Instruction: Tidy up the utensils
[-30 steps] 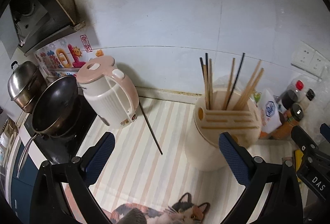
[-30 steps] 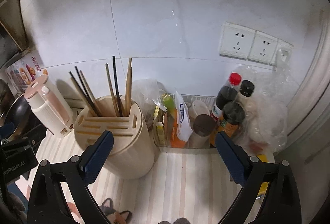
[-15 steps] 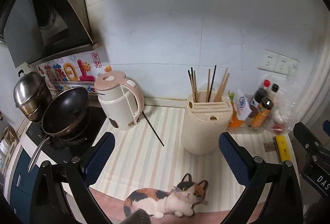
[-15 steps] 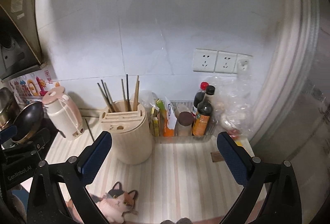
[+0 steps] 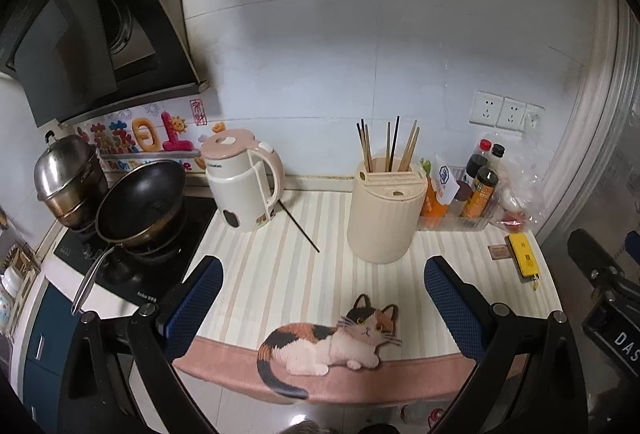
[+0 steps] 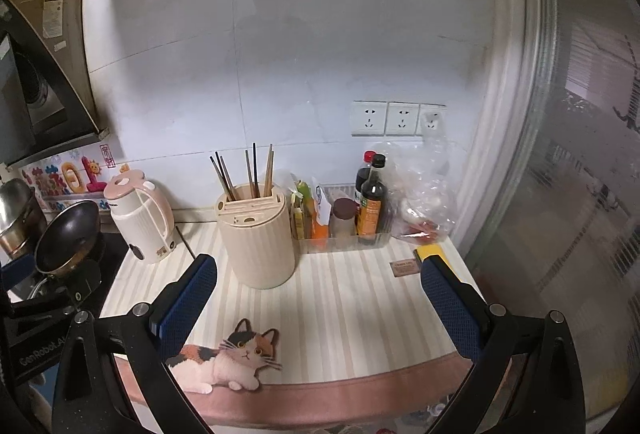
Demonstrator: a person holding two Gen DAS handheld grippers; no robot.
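Nearest the cameras, the left gripper [image 5: 320, 308] and the right gripper [image 6: 318, 308] both hang spread wide and empty above the striped cream counter mat with a calico cat print [image 5: 280, 274]. Beyond them, one thin dark chopstick [image 5: 299, 228] lies loose on the mat, between the pink-and-white electric kettle [image 5: 244, 180] and the cream ribbed cylindrical utensil holder [image 5: 384, 214]. Its long axis runs diagonally, the near tip pointing toward the holder's base, the far end beside the kettle. Several chopsticks already stand upright in the holder, so this stray one appears to be what remains.
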